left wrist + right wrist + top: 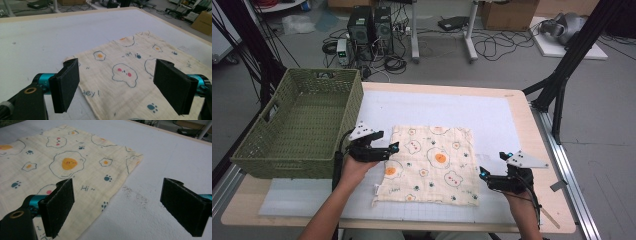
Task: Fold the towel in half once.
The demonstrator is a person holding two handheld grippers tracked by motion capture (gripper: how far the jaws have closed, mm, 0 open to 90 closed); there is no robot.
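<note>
A cream cloth (430,164) printed with fried eggs, bears and paw prints lies flat on the white mat (492,115). My left gripper (384,150) is open at the cloth's left edge, jaws wide apart. In the left gripper view the cloth (140,67) spreads under and beyond the left gripper (122,87), its near corner by the left pad (66,85). My right gripper (482,175) is open at the cloth's right edge. In the right gripper view the cloth (62,165) lies under the left pad (58,206), and the right pad (183,205) is over bare mat.
A green woven basket (262,145) stands at the table's left, close to my left hand. A wooden table rim (539,145) borders the mat. Beyond the table are computer towers (369,25), cables and black frame legs (562,75).
</note>
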